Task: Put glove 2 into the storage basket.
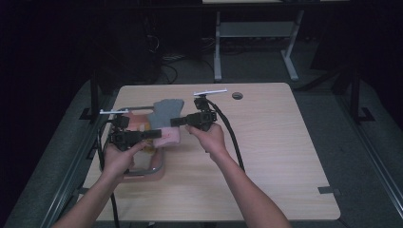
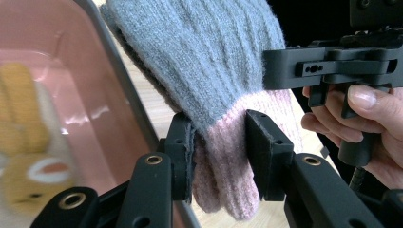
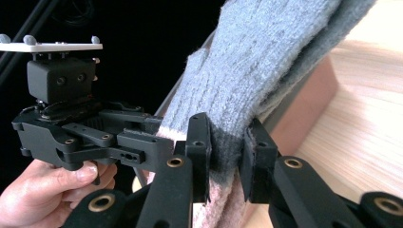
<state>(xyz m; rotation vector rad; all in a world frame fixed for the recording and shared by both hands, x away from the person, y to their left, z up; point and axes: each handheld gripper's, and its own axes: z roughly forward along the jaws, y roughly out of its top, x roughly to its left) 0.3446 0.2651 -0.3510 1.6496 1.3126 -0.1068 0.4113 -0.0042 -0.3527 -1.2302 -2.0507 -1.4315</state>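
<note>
Both the left gripper and right gripper pinch the knitted glove (grey above, pink cuff). Pulling apart unevenly could slip the wool free, dropping it beside the pink tray.

Both forearms reach forward, each hand gripping its tongs, the left tongs and right tongs close together, jaws pointing toward each other and clamped shut.

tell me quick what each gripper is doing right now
Left gripper: shut on the pink end of the knitted glove.
Right gripper: shut on the glove's grey part, near the pink band.
</note>
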